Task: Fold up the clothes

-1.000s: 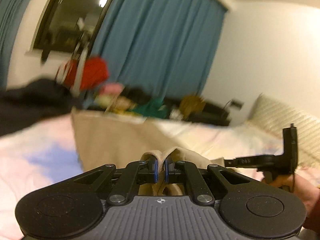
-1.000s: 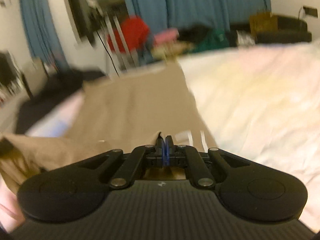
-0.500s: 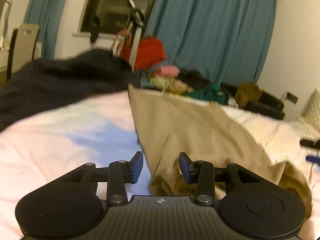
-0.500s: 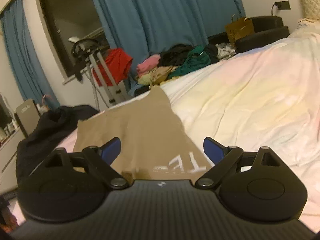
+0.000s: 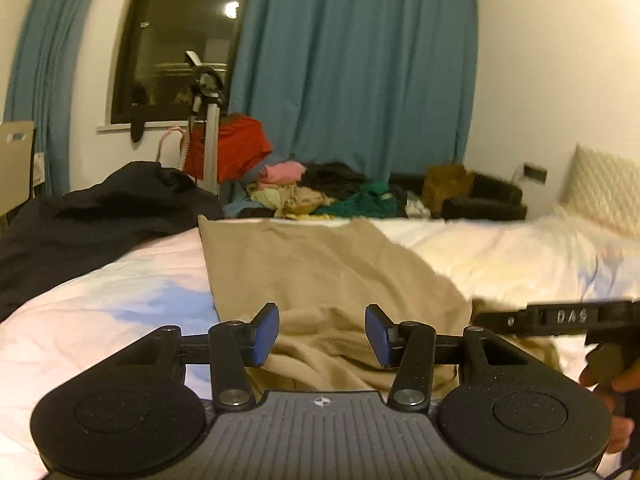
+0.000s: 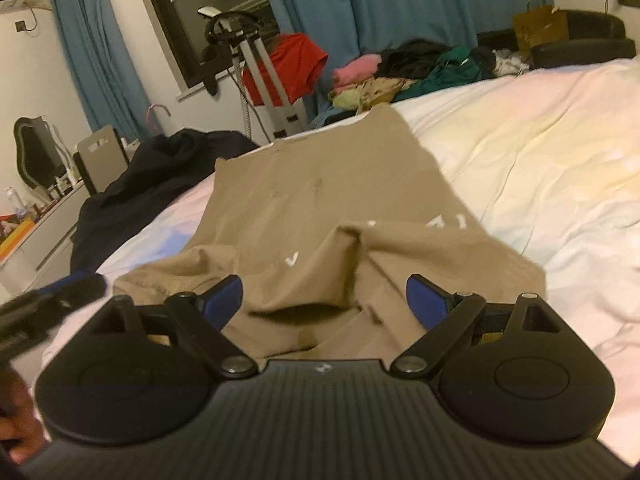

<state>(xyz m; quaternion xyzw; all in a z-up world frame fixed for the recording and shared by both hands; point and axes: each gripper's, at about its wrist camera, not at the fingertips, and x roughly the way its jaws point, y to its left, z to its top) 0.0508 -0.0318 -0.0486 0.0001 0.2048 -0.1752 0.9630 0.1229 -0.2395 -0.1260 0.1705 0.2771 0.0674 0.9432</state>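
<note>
A tan garment (image 5: 320, 276) with white lettering lies stretched along the bed, its near end rumpled and folded back over itself; it also shows in the right wrist view (image 6: 320, 200). My left gripper (image 5: 322, 332) is open and empty just above the rumpled near end. My right gripper (image 6: 324, 300) is open and empty over the folded-back flap. The right gripper shows at the right of the left wrist view (image 5: 560, 316), and the left gripper's finger shows at the left of the right wrist view (image 6: 60, 292).
The bed (image 6: 540, 168) has a pale pink, yellow and blue sheet. A black garment (image 5: 92, 216) lies at its far left. A heap of clothes (image 5: 332, 196) and a stand with a red garment (image 5: 236, 148) are beyond the bed, before blue curtains.
Both grippers were shut on the tan garment a second ago. They have opened and let it go; the cloth now lies on the bed with its near end folded back.
</note>
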